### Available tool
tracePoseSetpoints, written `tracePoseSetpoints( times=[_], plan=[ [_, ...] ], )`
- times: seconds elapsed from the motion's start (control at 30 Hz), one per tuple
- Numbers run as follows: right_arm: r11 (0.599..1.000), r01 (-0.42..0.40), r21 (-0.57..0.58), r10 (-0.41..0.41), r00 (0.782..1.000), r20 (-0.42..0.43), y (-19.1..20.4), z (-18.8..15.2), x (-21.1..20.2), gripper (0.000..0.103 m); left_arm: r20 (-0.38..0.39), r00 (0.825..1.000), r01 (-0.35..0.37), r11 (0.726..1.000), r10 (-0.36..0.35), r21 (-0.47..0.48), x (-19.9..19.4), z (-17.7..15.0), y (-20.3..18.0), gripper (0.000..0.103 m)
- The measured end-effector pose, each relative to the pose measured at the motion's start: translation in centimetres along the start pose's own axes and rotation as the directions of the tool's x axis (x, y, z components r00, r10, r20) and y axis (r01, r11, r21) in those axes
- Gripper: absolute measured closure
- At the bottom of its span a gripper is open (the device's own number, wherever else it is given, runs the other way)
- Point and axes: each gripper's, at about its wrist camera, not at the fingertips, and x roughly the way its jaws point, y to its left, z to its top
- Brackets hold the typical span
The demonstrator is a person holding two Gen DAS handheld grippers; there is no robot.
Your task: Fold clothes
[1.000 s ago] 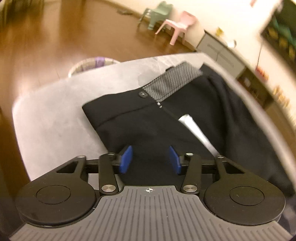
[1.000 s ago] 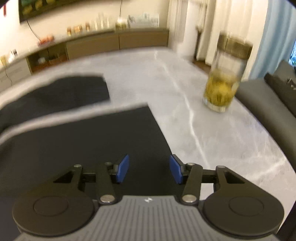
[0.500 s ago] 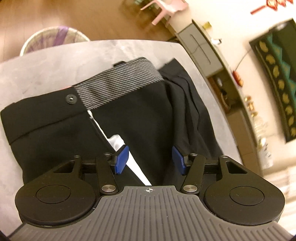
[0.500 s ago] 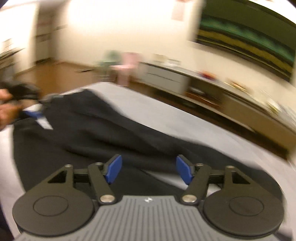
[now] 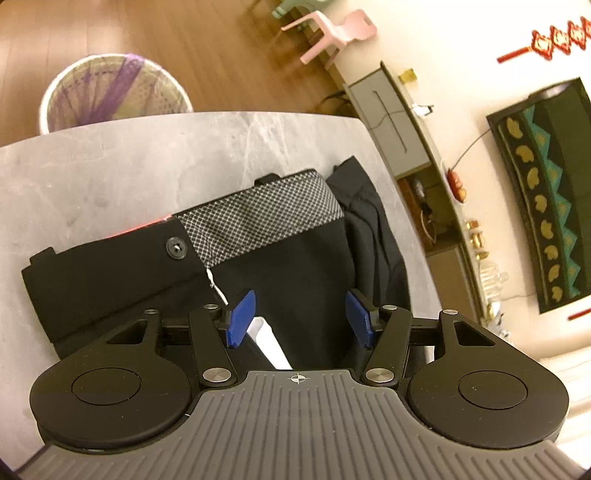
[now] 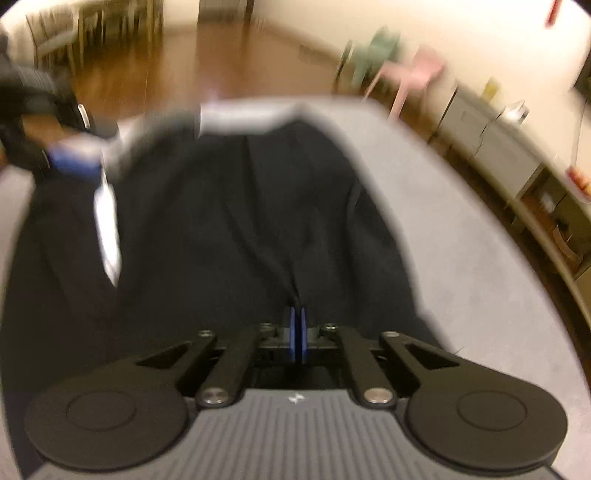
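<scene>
Black trousers (image 5: 295, 273) lie on the grey marble table (image 5: 129, 166), waist end toward the far edge, with a checked grey waistband lining (image 5: 258, 218) turned out and a black button (image 5: 176, 248) beside it. A white label strip (image 5: 271, 343) shows by the fly. My left gripper (image 5: 299, 321) hovers open just above the cloth below the waistband. In the blurred right wrist view the trousers (image 6: 229, 221) spread ahead, and my right gripper (image 6: 297, 332) is shut on a ridge of the black cloth. The left gripper (image 6: 70, 162) appears there at far left.
A white mesh waste bin (image 5: 110, 92) stands on the wooden floor beyond the table. Pink and green small chairs (image 5: 332, 33) and a low grey cabinet (image 5: 391, 118) line the wall. The table's right edge (image 5: 417, 236) runs close to the trousers.
My right gripper swung round over the trousers and closed on the cloth; half a second ago it was open. My left gripper shifted slightly toward the waistband and stayed open.
</scene>
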Motion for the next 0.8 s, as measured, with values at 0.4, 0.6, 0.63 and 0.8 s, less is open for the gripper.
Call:
tracePoseSetpoints(
  times=[0.4, 0.6, 0.63, 0.8],
  plan=[
    [0.978, 0.195, -0.077, -0.182, 0.972, 0.15, 10.5, -10.5, -9.0, 0.085, -0.04, 0.999, -0.01, 0.998, 0.007, -0.055, 0.9, -2.2, -0.7, 0.052],
    [0.979, 0.144, -0.146, -0.125, 0.983, 0.131, 10.4, -4.0, -4.8, 0.049, 0.013, 1.0, 0.006, 0.998, -0.005, -0.061, 1.2, -1.3, -0.6, 0.05],
    [0.978, 0.135, -0.158, -0.117, 0.986, 0.118, 10.3, -2.9, -3.8, 0.044, 0.01, 1.0, 0.009, 0.997, -0.008, -0.071, 1.7, -0.8, -0.4, 0.05],
    [0.976, 0.082, -0.201, -0.077, 0.996, 0.035, 9.2, 1.9, 2.1, 0.037, 0.0, 1.0, -0.013, 0.993, 0.013, -0.121, 3.7, 1.5, 1.1, 0.052]
  ],
)
